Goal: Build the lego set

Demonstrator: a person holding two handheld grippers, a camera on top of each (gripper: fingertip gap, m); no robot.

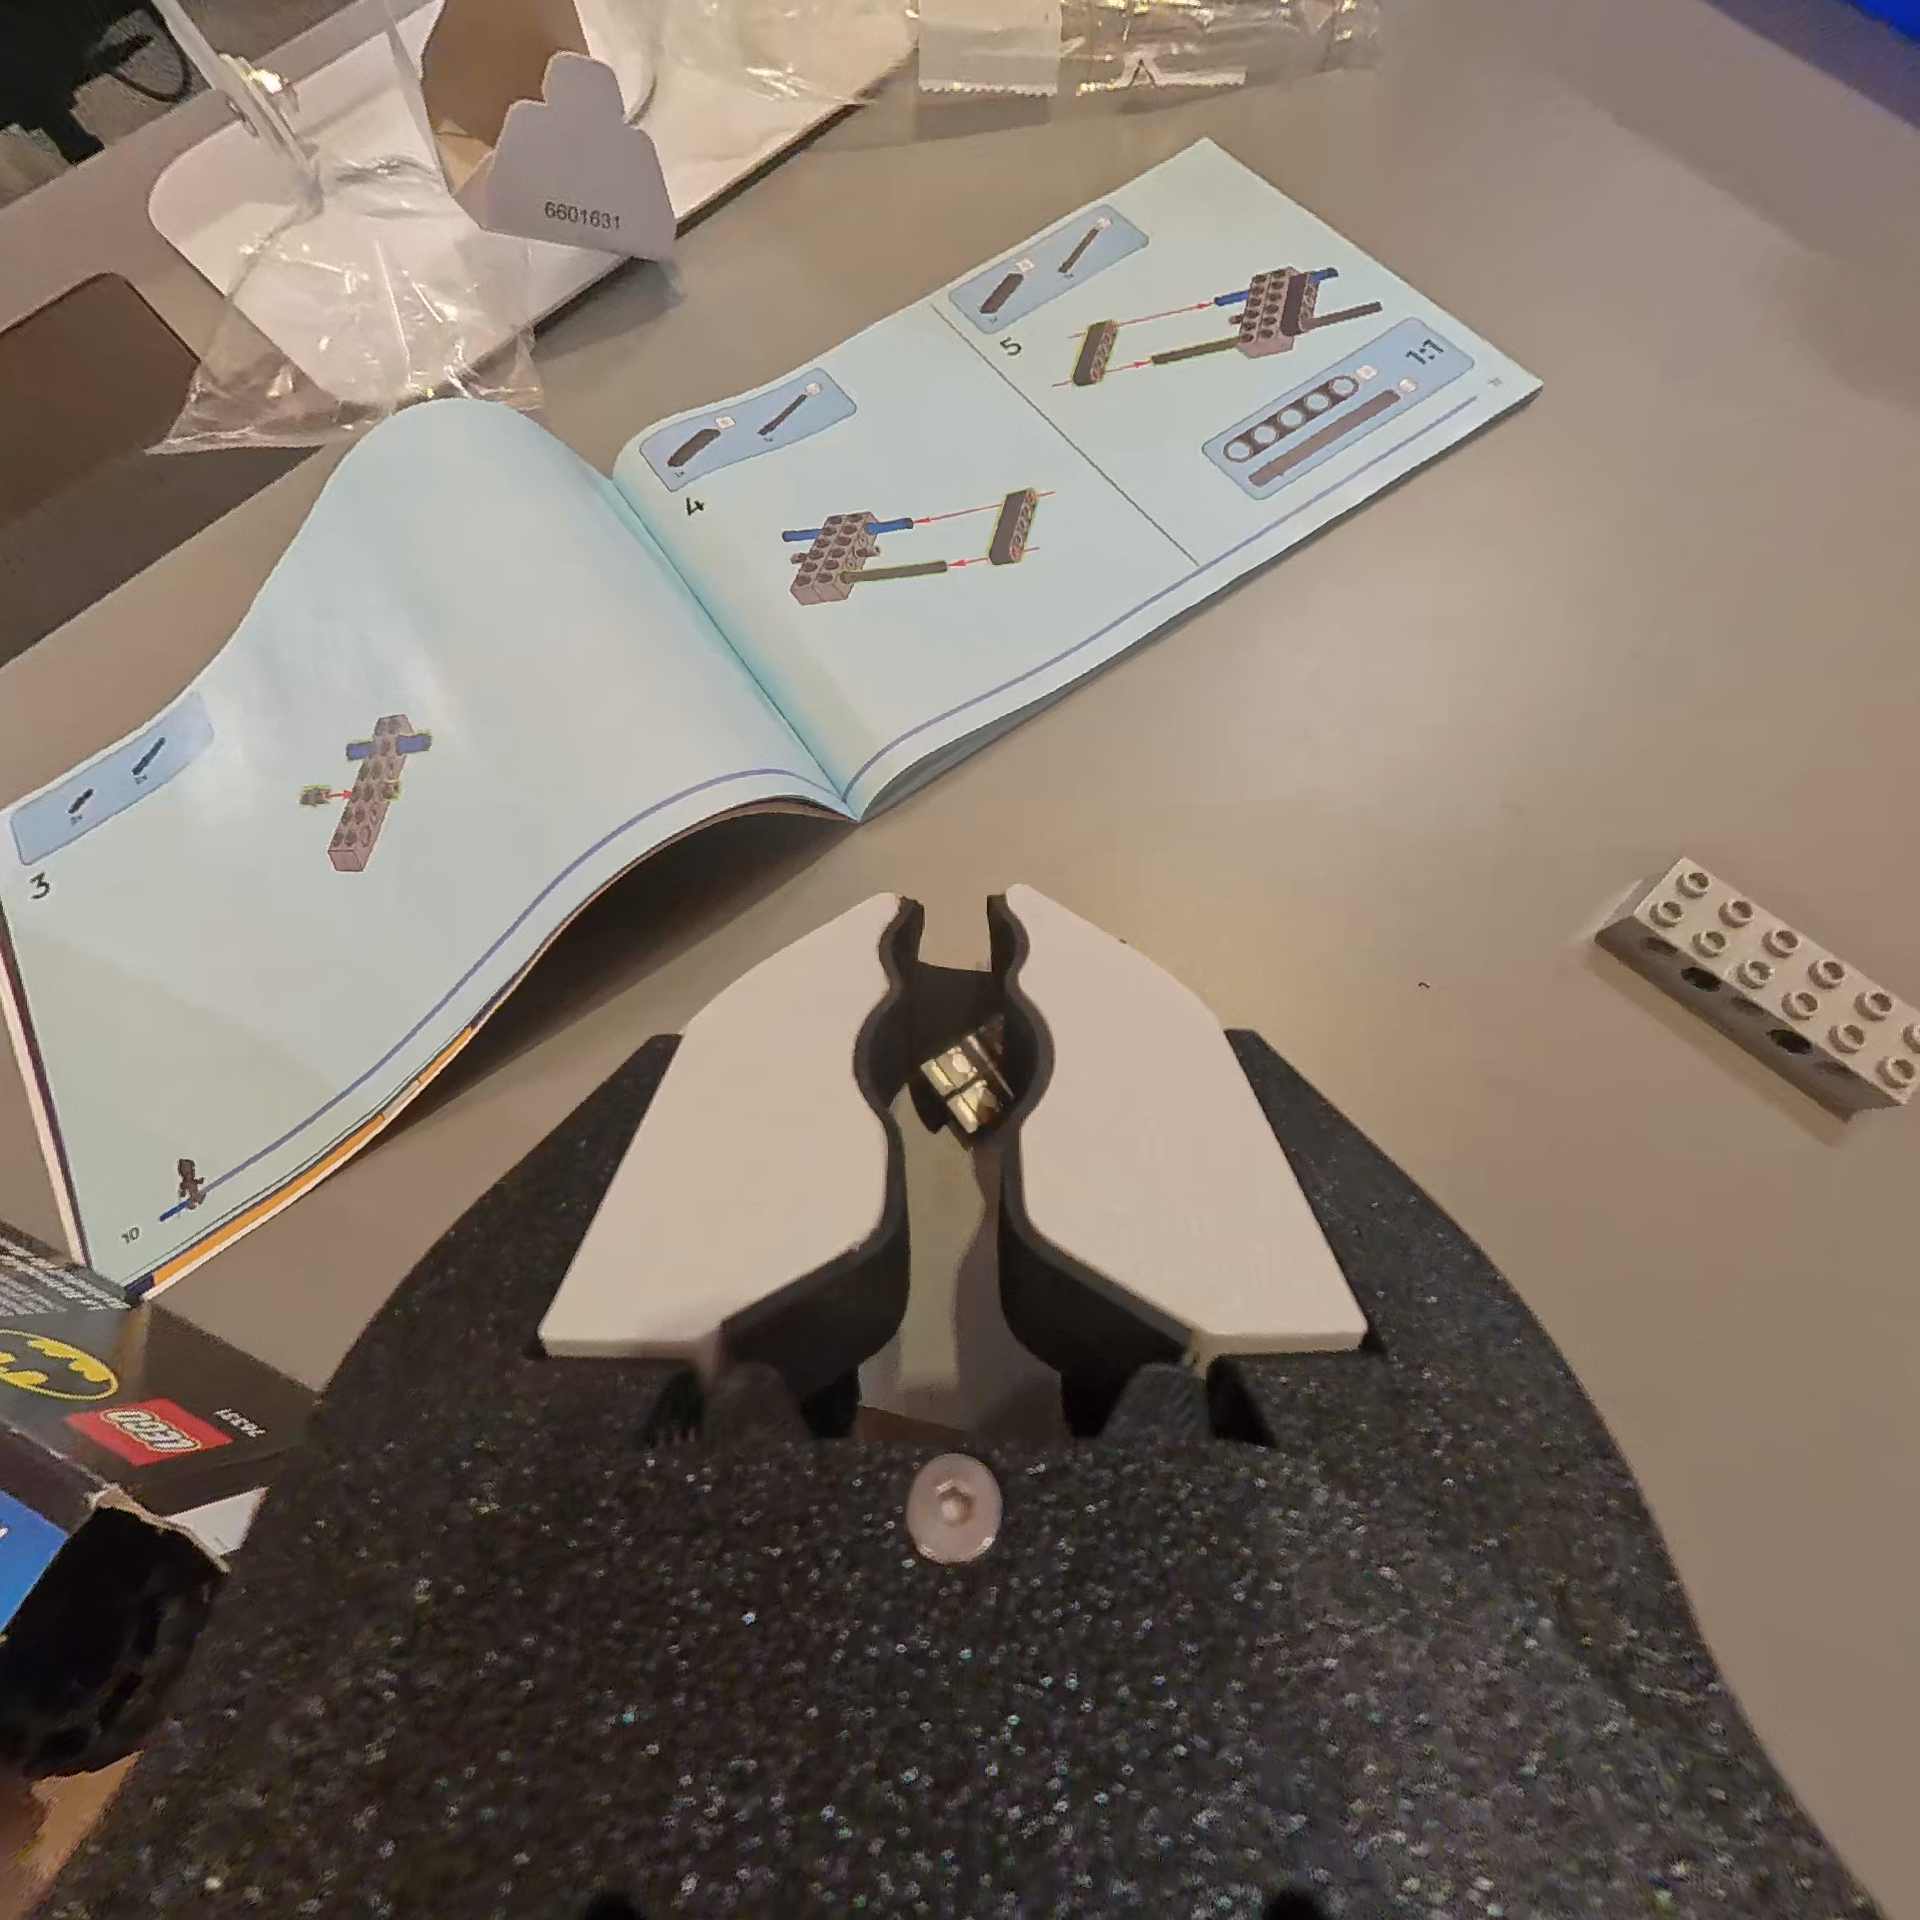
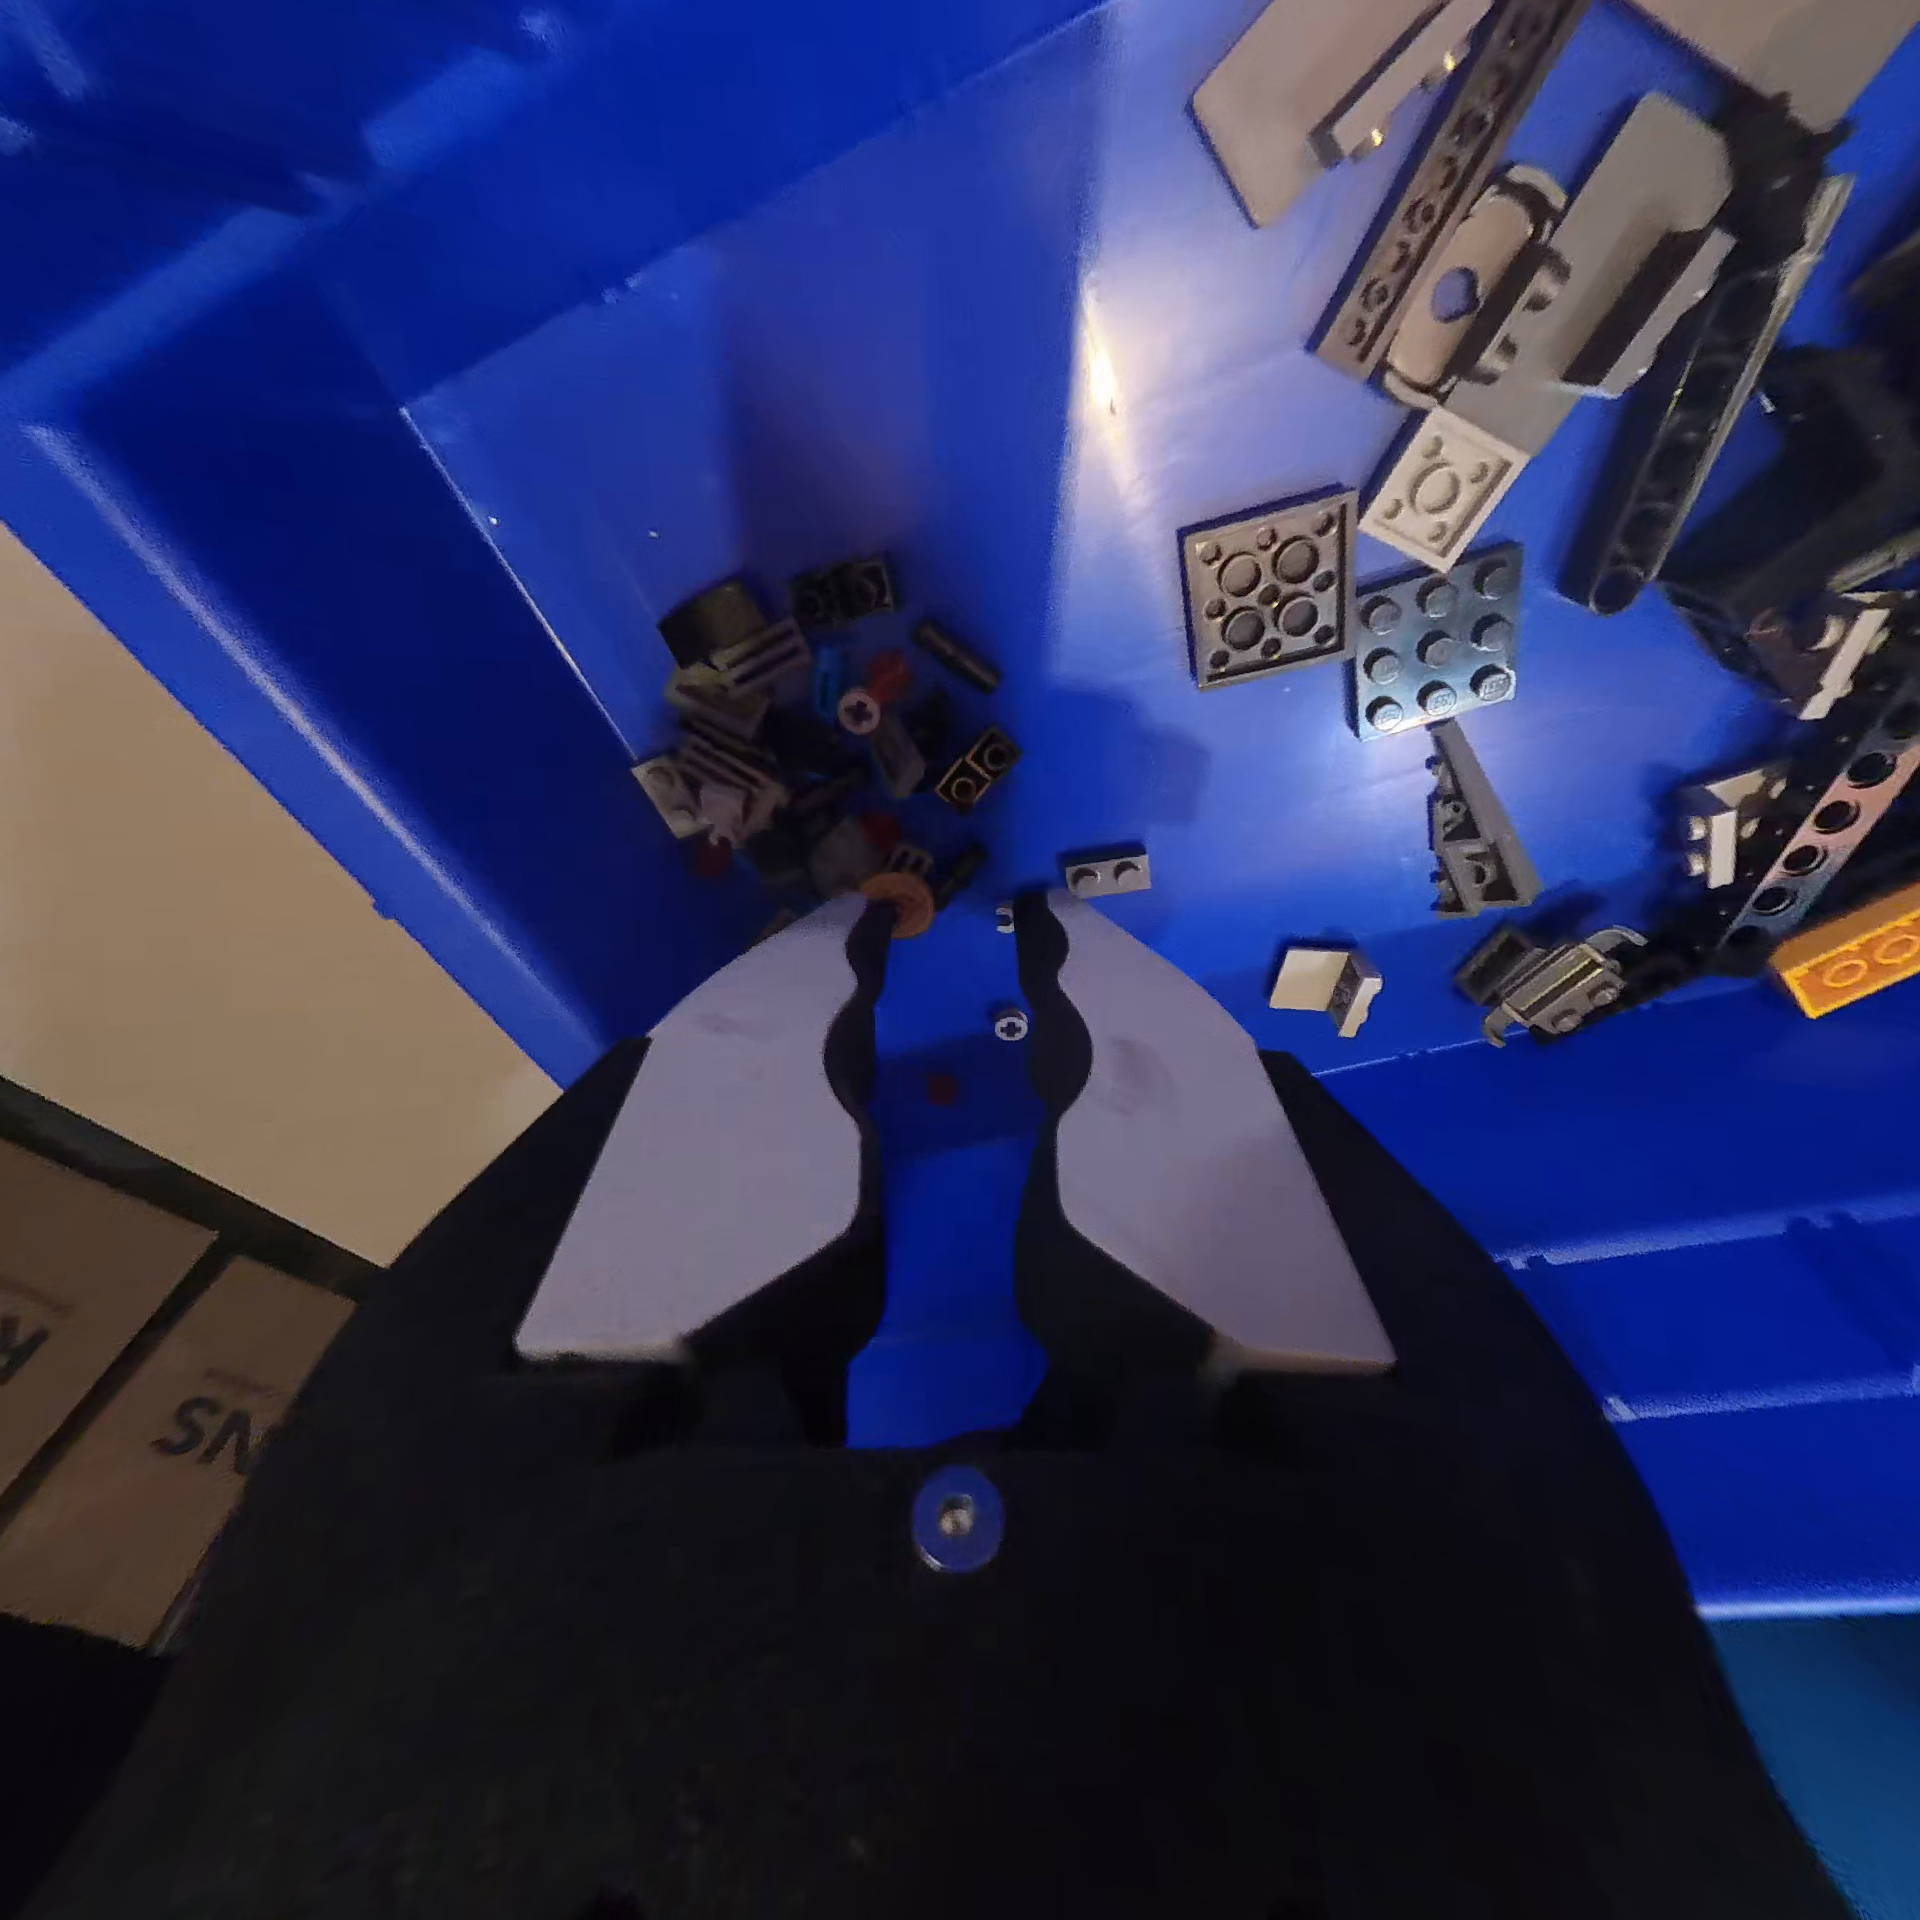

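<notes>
My left gripper (image 1: 956, 914) hovers over the grey table (image 1: 1351, 727), just in front of an open light-blue instruction booklet (image 1: 520, 675). It is shut on a small dark and grey piece (image 1: 961, 1075) that sits in the round hollow between its fingers; the tips stay a little apart. A light grey studded brick with side holes (image 1: 1766, 987) lies to its right. My right gripper (image 2: 951, 914) is open and empty over the floor of a blue bin (image 2: 727, 416). An orange round piece (image 2: 899, 896) lies at its left fingertip, at the edge of a pile of small dark pieces (image 2: 810, 727). A small grey round piece (image 2: 1010, 1029) lies on the floor between the fingers.
A dark toy box (image 1: 104, 1403) lies at the lower left, with clear plastic bags (image 1: 343, 312) and white cardboard (image 1: 623, 135) behind the booklet. In the bin lie a grey two-stud plate (image 2: 1104, 871), a grey square plate (image 2: 1268, 592), a dark studded plate (image 2: 1439, 644), black beams (image 2: 1714, 364) and an orange brick (image 2: 1860, 956). One gripper's finger ends stand about 45 centimeters off the other's. To reach the grey square plate (image 2: 1268, 592) in a straight line is about 6 centimeters for my right fingers, about 40 centimeters for my left.
</notes>
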